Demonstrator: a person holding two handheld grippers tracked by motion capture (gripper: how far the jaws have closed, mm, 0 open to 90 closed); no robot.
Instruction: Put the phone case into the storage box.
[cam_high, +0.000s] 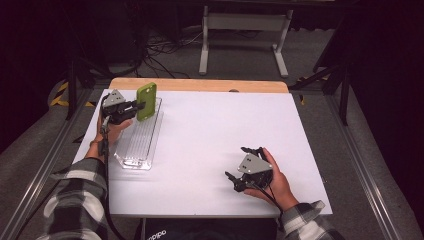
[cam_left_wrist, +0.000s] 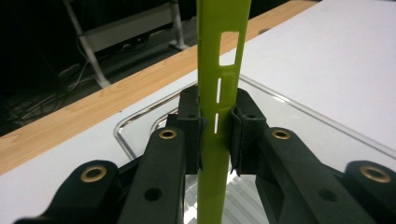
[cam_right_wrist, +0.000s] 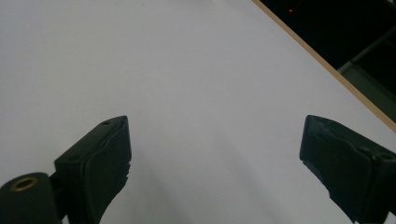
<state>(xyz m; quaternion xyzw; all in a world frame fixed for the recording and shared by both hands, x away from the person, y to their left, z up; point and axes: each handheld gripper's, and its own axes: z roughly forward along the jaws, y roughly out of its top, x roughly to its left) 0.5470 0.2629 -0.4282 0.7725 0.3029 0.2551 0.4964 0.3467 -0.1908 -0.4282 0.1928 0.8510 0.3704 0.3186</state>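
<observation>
Left gripper (cam_high: 136, 107): jaws closed on the green phone case (cam_high: 146, 101), pads pressing its two faces; in the left gripper view the case (cam_left_wrist: 219, 70) runs edge-on between the pads, slotted side edge toward the camera
Green phone case: held upright off the table, above the far end of the clear tray (cam_high: 125, 157), close to the table's far left corner
Clear tray: long, transparent, ribbed floor; lies on the white board along the table's left edge, its length running from near to far; its curved rim (cam_left_wrist: 140, 116) shows beneath the left gripper's jaws
Right gripper (cam_high: 243, 167): jaws spread wide, nothing between them; rests low over the board near the table's near right corner; in the right gripper view its two pads (cam_right_wrist: 100, 158) stand well apart over bare white surface
Table (cam_high: 220, 130): white board as working surface, a wooden strip (cam_high: 200, 85) exposed along the far edge
Hands: left hand (cam_high: 112, 131) holds its gripper raised at the far left; right hand (cam_high: 277, 182) grasps its gripper from the near side; both sleeves chequered
</observation>
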